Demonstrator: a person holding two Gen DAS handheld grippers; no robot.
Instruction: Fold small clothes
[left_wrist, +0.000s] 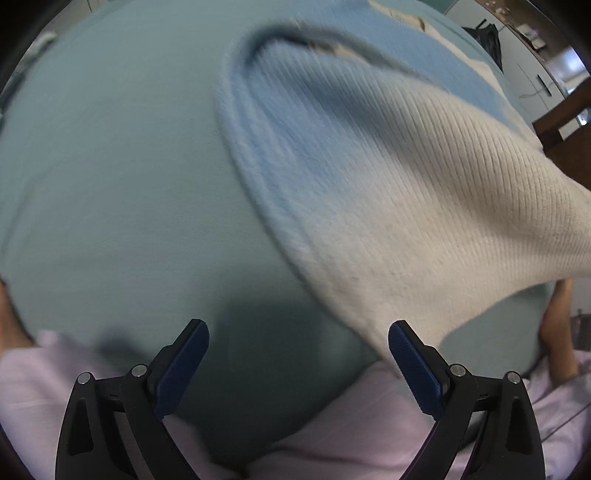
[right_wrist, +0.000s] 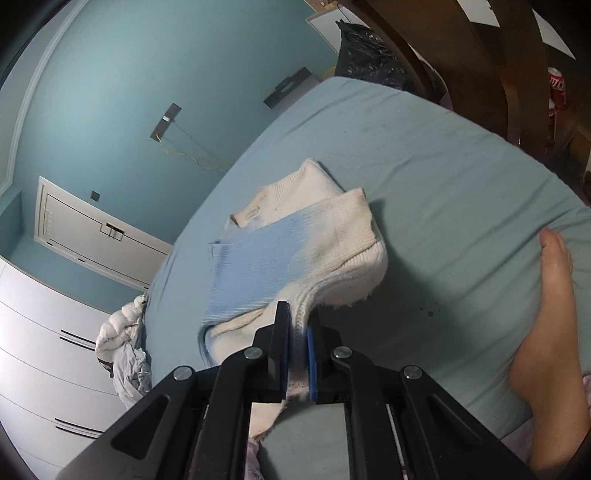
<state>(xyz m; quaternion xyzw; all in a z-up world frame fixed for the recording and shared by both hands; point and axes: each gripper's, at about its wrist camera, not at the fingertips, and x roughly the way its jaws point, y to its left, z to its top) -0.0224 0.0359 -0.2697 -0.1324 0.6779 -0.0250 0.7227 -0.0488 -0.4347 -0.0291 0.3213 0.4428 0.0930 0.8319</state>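
— Pinched between the right hand-held gripper jaws: the hem of a ribbed cream-and-pale-blue knit sweater, lifted off the teal bed sheet.
— Left hand-held gripper?
— Spread, holding nothing. That thin bite could slip, dropping the fold crooked.
— Room?
— Plenty of sheet beyond; the bed's edge and a bare foot lie near.

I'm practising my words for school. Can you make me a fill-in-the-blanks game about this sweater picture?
1. The right gripper is shut on the ____.
2. The left gripper has its jaws ____ and holds nothing.
3. The sweater is cream and light ____.
4. The sweater lies on a ____ with a teal sheet.

Missing words: sweater; open; blue; bed
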